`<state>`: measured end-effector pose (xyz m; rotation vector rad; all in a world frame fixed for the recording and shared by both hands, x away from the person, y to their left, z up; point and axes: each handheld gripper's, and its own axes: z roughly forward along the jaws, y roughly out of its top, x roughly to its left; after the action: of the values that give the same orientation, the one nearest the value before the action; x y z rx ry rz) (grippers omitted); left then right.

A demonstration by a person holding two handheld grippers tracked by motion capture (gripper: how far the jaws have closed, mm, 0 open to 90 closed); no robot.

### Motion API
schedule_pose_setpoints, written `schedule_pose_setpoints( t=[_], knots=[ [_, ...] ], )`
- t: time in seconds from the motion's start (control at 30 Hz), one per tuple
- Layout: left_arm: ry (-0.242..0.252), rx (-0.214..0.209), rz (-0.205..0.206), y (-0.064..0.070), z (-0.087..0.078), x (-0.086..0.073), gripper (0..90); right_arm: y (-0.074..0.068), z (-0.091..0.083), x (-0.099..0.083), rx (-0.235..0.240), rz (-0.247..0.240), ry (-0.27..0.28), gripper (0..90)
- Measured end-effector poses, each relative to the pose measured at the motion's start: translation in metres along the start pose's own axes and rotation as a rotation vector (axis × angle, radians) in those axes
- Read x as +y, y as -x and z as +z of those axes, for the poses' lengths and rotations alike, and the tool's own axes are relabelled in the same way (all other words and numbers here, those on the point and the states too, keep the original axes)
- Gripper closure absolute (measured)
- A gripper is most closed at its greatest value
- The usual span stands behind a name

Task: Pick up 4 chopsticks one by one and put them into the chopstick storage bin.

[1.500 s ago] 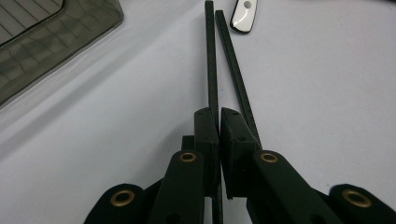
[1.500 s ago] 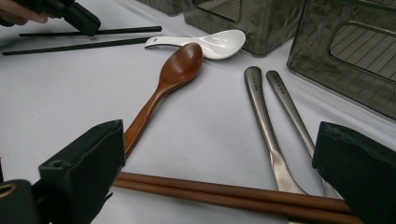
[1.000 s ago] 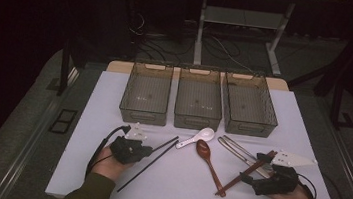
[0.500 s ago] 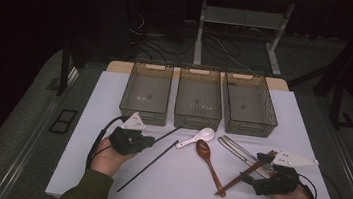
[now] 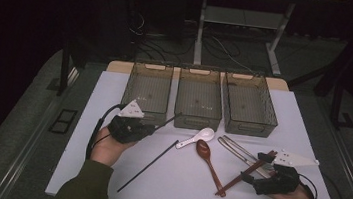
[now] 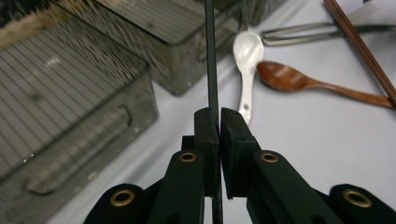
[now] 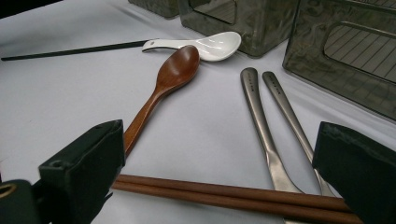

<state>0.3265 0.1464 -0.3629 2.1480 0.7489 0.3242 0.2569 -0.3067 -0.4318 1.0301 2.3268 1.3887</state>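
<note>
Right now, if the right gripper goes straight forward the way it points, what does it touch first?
Probably the brown chopsticks crossing between the open right gripper jaws; beyond lie metal chopsticks and a wooden spoon.

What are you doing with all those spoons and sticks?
A person is working at a white table with a gripper in each hand. The left gripper is shut on one black chopstick, lifted near the leftmost of three see-through bins. Another black chopstick lies on the table. The right gripper is open over a pair of brown chopsticks. A white spoon, a wooden spoon and metal chopsticks wait nearby.
</note>
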Motion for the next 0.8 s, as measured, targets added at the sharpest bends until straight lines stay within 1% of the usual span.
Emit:
schedule_pose_setpoints(
  t=[0.07, 0.1, 0.2, 0.3, 0.43, 0.5, 0.57, 0.8],
  knots=[
    [0.007, 0.008, -0.004, -0.003, 0.000, 0.005, 85.0, 0.000, 0.000, 0.000, 0.001, 0.001, 0.001, 2.8],
    [0.005, 0.009, 0.001, -0.006, 0.000, 0.008, 85.0, 0.000, 0.000, 0.000, 0.001, 0.003, 0.002, 2.8],
    [0.020, 0.019, -0.004, -0.011, 0.001, 0.016, 85.0, 0.000, 0.000, 0.000, 0.001, 0.001, 0.007, 2.8],
    [0.024, 0.031, 0.000, -0.016, 0.003, 0.024, 85.0, 0.000, -0.001, 0.000, 0.005, 0.011, 0.007, 2.8],
    [0.037, 0.044, -0.011, -0.024, 0.006, 0.030, 85.0, -0.001, -0.001, 0.000, 0.005, 0.013, 0.010, 2.8],
    [0.042, 0.050, -0.020, -0.028, 0.008, 0.032, 85.0, -0.001, -0.001, -0.001, 0.007, 0.004, 0.012, 2.8],
    [0.037, 0.055, -0.024, -0.033, 0.010, 0.035, 85.0, -0.001, 0.000, -0.001, 0.010, 0.006, 0.011, 2.8],
    [0.051, 0.078, -0.043, -0.047, 0.015, 0.047, 85.0, -0.002, 0.000, 0.000, 0.016, 0.010, 0.012, 2.8]
  ],
)
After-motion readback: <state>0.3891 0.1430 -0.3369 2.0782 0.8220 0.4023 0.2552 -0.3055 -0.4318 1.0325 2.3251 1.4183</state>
